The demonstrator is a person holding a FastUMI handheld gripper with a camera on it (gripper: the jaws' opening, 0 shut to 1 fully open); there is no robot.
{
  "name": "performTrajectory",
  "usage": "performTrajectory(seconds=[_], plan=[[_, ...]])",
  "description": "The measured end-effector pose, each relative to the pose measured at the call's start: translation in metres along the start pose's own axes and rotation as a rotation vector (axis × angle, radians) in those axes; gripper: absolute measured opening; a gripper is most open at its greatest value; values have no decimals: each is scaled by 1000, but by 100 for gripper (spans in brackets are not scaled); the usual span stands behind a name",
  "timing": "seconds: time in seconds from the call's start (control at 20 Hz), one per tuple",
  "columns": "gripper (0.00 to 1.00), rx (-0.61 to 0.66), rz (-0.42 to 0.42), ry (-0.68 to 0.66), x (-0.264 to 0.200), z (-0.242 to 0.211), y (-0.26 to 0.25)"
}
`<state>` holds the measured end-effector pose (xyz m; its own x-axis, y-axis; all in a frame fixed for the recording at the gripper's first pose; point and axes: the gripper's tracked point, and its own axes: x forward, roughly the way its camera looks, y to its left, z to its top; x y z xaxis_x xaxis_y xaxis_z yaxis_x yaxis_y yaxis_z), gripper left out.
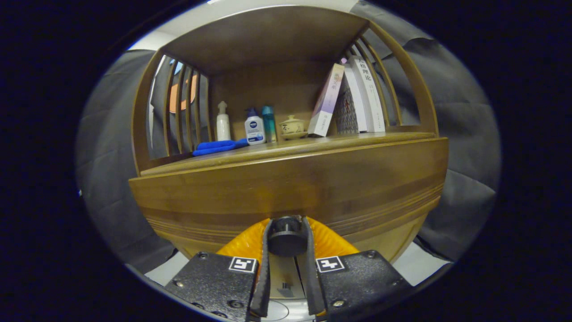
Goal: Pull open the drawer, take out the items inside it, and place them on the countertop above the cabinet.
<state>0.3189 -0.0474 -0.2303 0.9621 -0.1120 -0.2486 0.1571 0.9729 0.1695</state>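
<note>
Gripper (287,232) closed narrowly around the dark round drawer knob (286,236), both fingers pressed against its sides, one finger (264,250) on each flank. Knob set at the middle of the wooden drawer front (290,188), a broad curved panel with fine horizontal grooves along its lower part. Drawer front flush with the cabinet as far as can be told; contents hidden.

Directly above the drawer, the cabinet's countertop (286,150), a wooden shelf surface under a wooden canopy with slatted sides. Lined along the back of it, beyond the fingers: a folded blue cloth (219,146) lying flat toward the left end; a slim white pump bottle (223,121) upright just behind it; a white bottle with a blue cap and blue label (254,126) beside that; a teal bottle (269,124) just beside it, whether touching unclear; a small lidded ceramic cup on a saucer (292,127) near the centre. Right of the cup, a pale book (327,101) leaning against a row of upright books (363,96) stacked against the right-hand slats.

Behind and around the cabinet, grey draped cloth (456,116). Below the drawer, a pale floor or base surface (420,264), seen either side of the gripper body.
</note>
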Motion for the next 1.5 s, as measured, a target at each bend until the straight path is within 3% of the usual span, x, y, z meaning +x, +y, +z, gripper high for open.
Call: performTrajectory(seconds=[1.0, 1.5], plan=[[35, -22, 21, 9, -132, -42, 1], [35, 2, 44, 25, -172, -56, 7]])
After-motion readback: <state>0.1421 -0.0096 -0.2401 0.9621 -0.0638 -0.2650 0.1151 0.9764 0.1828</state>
